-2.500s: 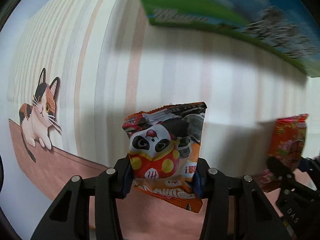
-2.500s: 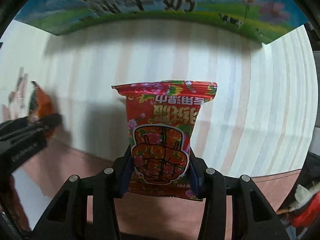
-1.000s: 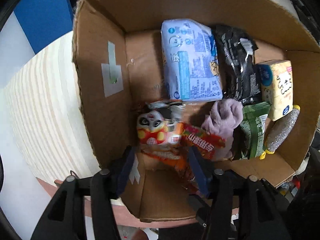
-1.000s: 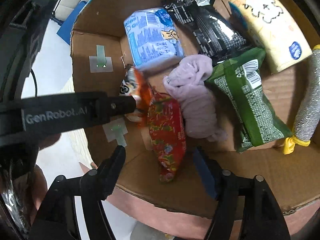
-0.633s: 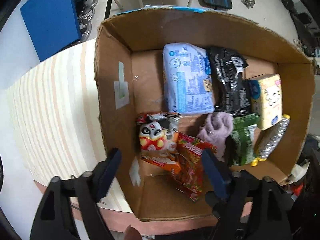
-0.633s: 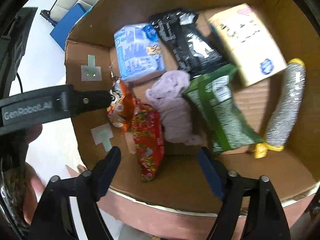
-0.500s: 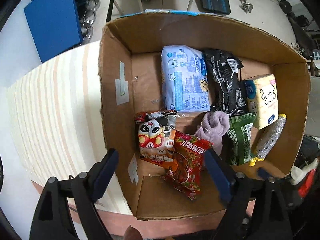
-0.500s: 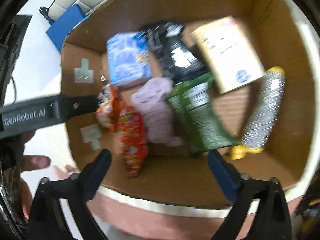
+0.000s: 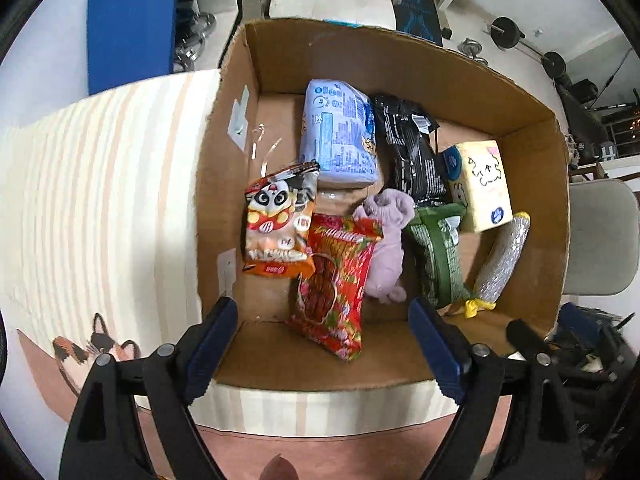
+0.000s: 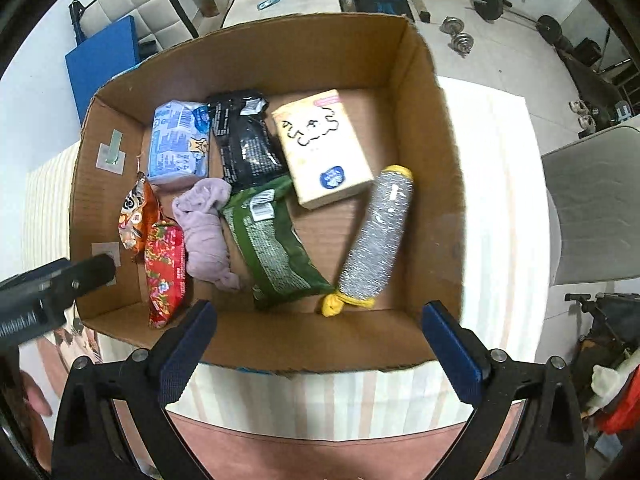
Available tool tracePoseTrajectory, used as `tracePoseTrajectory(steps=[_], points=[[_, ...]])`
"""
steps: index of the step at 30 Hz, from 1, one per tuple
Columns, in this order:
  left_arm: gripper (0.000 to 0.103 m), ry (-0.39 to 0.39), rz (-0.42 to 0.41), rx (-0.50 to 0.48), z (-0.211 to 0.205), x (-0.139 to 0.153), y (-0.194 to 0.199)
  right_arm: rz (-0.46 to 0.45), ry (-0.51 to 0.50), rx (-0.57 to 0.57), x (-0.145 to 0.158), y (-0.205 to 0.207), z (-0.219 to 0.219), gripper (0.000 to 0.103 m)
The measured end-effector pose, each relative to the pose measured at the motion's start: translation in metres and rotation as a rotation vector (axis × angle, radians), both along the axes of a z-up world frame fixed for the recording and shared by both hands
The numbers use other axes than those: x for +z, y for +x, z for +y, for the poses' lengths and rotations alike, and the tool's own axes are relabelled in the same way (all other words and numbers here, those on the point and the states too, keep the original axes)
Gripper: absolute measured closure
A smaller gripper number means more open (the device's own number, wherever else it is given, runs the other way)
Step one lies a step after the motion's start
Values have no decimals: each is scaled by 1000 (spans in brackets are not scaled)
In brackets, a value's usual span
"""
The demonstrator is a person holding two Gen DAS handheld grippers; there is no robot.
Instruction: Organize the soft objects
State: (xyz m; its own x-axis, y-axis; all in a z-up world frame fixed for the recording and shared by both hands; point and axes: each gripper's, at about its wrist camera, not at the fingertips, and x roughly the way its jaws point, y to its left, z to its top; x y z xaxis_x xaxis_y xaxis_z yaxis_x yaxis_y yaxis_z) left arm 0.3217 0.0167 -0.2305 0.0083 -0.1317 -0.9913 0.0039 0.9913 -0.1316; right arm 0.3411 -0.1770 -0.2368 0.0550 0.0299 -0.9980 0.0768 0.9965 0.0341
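Note:
An open cardboard box (image 9: 224,160) (image 10: 440,184) stands on the striped table. Inside lie an orange panda snack bag (image 9: 276,228) (image 10: 134,216), a red snack bag (image 9: 336,284) (image 10: 164,268), a purple cloth (image 9: 386,240) (image 10: 206,228), a green packet (image 9: 436,256) (image 10: 276,248), a blue pack (image 9: 338,136) (image 10: 178,142), a black packet (image 9: 412,148) (image 10: 248,140), a yellow tissue pack (image 9: 480,184) (image 10: 324,144) and a silver scrubber (image 9: 502,256) (image 10: 376,236). My left gripper (image 9: 324,336) is open and empty above the box's near edge. My right gripper (image 10: 320,328) is open and empty, also above the near edge.
The left gripper's body (image 10: 52,292) shows at the left of the right wrist view. A cat picture (image 9: 96,348) is on the tablecloth. A grey chair (image 10: 592,208) stands right of the table, a blue board (image 9: 128,24) and gym weights (image 10: 488,4) behind.
Both grippers carried their snack bags over the box, opened and let them go inside. Since then both have pulled back and up, away from the box.

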Motion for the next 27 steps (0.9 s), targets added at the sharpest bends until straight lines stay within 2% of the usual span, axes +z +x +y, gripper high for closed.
tracePoseTrajectory(steps=[8, 15, 19, 23, 27], points=[[16, 77, -123, -30, -9, 28, -20, -36, 0, -21, 12, -15, -11, 0], [16, 94, -192, -35, -14, 54, -35, -85, 1, -21, 37, -28, -14, 0], [16, 84, -258, -29, -16, 84, -53, -151, 5, -13, 70, -46, -16, 0], [16, 95, -347, -24, -17, 128, -86, -233, 16, -6, 112, -75, -19, 0], [16, 81, -390, -15, -16, 160, -118, -309, -5, 18, 153, -112, -17, 0]])
